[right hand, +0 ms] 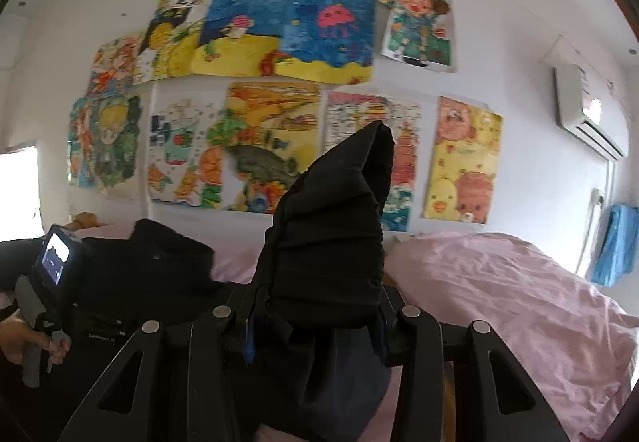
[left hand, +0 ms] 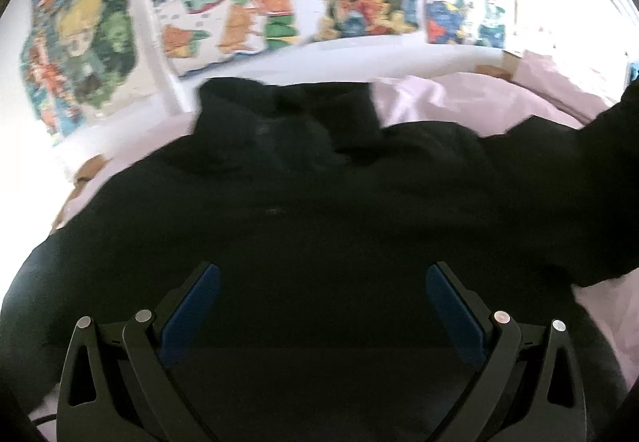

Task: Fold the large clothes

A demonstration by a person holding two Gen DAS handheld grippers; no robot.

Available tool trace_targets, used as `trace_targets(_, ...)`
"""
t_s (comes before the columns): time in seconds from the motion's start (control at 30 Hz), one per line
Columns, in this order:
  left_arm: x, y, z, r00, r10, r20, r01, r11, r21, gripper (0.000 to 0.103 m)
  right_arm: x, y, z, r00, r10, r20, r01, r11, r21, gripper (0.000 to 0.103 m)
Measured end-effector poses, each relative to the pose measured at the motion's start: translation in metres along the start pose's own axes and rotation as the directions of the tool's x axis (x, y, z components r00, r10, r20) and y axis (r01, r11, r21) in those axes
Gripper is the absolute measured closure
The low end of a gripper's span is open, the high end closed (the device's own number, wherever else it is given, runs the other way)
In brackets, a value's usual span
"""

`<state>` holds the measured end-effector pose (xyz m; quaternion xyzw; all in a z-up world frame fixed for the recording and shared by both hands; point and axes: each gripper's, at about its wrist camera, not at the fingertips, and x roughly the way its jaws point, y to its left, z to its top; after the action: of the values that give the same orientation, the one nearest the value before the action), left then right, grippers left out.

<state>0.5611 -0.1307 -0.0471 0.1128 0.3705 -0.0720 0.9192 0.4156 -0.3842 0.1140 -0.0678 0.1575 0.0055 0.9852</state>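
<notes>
Black padded jacket (left hand: pixel 303 210) spread on pink bedding (right hand: pixel 499 282), beyond and below left gripper (left hand: pixel 322 316); jaws wide, nothing between. Right gripper (right hand: pixel 315 338) clamps a quilted jacket fold, standing up between its jaws. Pads mostly hidden.

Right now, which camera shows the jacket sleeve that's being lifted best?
The right wrist view: the quilted black sleeve stands upright, pinched between the right gripper's jaws, against the wall drawings. The left wrist view shows only a dark, blurred strip of it at the right edge.
</notes>
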Motion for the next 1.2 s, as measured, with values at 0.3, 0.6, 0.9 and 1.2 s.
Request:
trace_targets(0.3, -0.034, 0.074, -0.022, 0.976, 0.216, 0.015, -0.215, 0.976, -0.034, 0.002, 0.034, 0.087, 0.005, 0.983, 0.176, -0.06, -0.176, 0.984, 0.017, 0.063)
trace_targets(0.6, -0.063, 0.144, -0.055, 0.918, 0.388, 0.088, -0.381, 0.921, -0.079, 0.002, 0.075, 0.19, -0.004, 0.924, 0.357, -0.137, -0.359, 0.933, 0.009, 0.063)
trace_targets(0.9, -0.084, 0.181, -0.083, 0.891, 0.42, 0.17, -0.4, 0.906, -0.141, 0.002, 0.095, 0.268, -0.023, 0.874, 0.438, -0.209, -0.461, 0.884, -0.077, 0.063)
trace_targets(1.2, -0.09, 0.201, -0.092, 0.934, 0.332, 0.129, -0.305, 0.933, -0.192, 0.002, 0.109, 0.316, -0.03, 0.847, 0.472, -0.244, -0.509, 0.854, -0.113, 0.062)
